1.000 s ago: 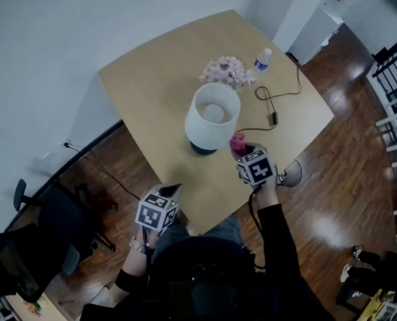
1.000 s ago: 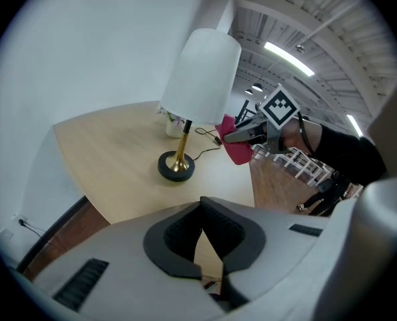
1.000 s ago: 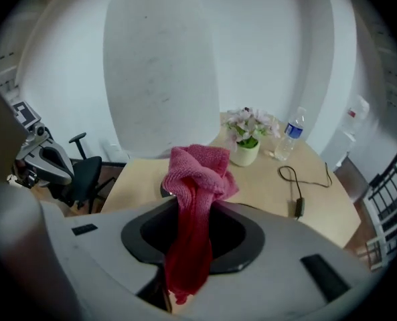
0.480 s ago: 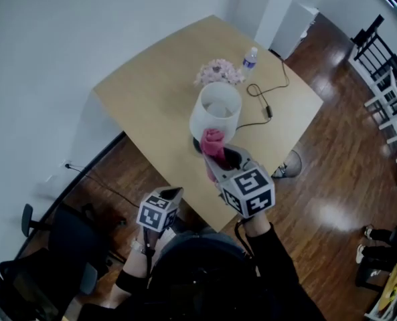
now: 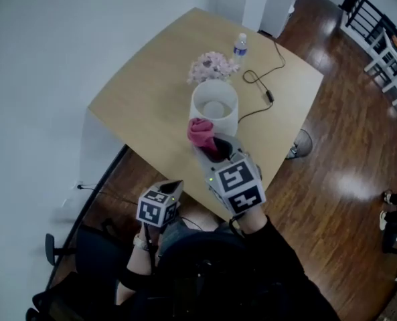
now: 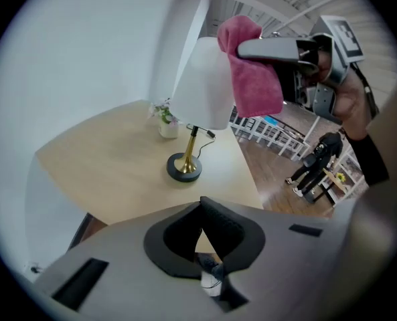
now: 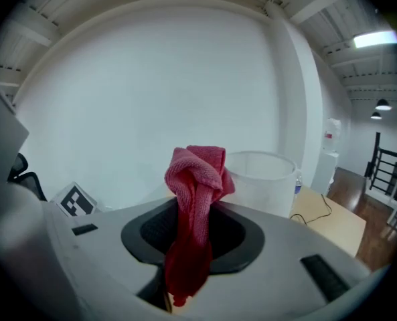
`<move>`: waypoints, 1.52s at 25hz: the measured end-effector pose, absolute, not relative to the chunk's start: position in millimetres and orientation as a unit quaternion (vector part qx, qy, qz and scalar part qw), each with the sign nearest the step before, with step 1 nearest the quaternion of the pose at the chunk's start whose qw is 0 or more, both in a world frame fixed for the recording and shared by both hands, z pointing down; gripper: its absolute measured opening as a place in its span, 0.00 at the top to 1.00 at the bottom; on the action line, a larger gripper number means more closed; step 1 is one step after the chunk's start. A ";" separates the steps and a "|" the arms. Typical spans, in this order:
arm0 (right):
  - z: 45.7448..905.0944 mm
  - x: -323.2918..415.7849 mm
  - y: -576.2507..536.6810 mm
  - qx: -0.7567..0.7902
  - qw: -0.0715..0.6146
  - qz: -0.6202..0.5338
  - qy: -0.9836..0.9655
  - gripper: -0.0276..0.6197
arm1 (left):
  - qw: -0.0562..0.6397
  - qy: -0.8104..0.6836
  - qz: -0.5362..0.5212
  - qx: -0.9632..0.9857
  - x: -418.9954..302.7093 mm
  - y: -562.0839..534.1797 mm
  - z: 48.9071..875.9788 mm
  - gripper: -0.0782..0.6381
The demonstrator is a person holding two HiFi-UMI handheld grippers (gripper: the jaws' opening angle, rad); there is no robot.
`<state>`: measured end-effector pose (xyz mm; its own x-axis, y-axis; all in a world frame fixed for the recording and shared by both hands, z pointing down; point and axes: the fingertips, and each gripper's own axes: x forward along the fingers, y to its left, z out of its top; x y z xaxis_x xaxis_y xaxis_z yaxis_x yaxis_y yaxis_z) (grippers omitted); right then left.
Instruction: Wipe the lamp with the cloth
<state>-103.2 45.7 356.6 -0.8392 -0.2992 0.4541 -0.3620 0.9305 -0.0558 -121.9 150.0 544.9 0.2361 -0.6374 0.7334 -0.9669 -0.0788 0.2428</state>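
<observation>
The lamp has a white shade (image 5: 215, 109) (image 6: 199, 85) (image 7: 264, 179), a brass stem and a dark round base (image 6: 184, 168); it stands on the wooden table (image 5: 151, 105). My right gripper (image 5: 205, 142) (image 7: 195, 223) (image 6: 248, 47) is shut on a pink cloth (image 5: 201, 132) (image 7: 197, 179) (image 6: 255, 79). It holds the bunched cloth up at the near side of the shade, level with the rim; whether they touch I cannot tell. My left gripper (image 5: 174, 188) (image 6: 201, 209) is shut and empty, held low off the table's near edge.
A small vase of pale flowers (image 5: 211, 65) (image 6: 163, 117) and a water bottle (image 5: 240, 45) stand behind the lamp. Its black cord (image 5: 264, 91) trails to the right across the table. White chairs (image 5: 385, 45) stand far right, an office chair (image 5: 57, 253) at lower left.
My right gripper has risen with the cloth from beside the lamp's base to the shade's upper rim. My left gripper has shifted a little near the table edge.
</observation>
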 end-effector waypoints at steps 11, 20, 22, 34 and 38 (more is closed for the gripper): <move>403.8 -130.8 20.6 0.383 0.236 0.143 -0.881 0.78 | 0.300 -0.396 0.300 0.814 -194.6 118.0 549.0 0.89; 483.7 -131.5 23.0 0.425 0.239 0.256 -0.834 0.78 | 0.295 -0.338 0.325 0.832 -221.3 115.0 559.6 0.89; 496.9 -129.4 24.2 0.425 0.236 0.272 -0.831 0.78 | 0.294 -0.333 0.338 0.830 -221.5 111.4 559.2 0.89; 538.7 -136.4 45.9 0.438 0.224 0.359 -0.793 0.78 | 0.267 -0.275 0.381 0.841 -234.8 54.5 554.2 0.89; 507.2 -155.1 45.2 0.474 0.195 0.338 -0.789 0.78 | 0.241 -0.230 0.388 0.859 -251.6 26.7 556.6 0.89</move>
<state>-155.1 45.2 507.2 -0.4750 -0.6155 0.6289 -0.8799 0.3222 -0.3492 -251.6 26.7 556.6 0.5935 -0.2088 0.7772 -0.5829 -0.7774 0.2363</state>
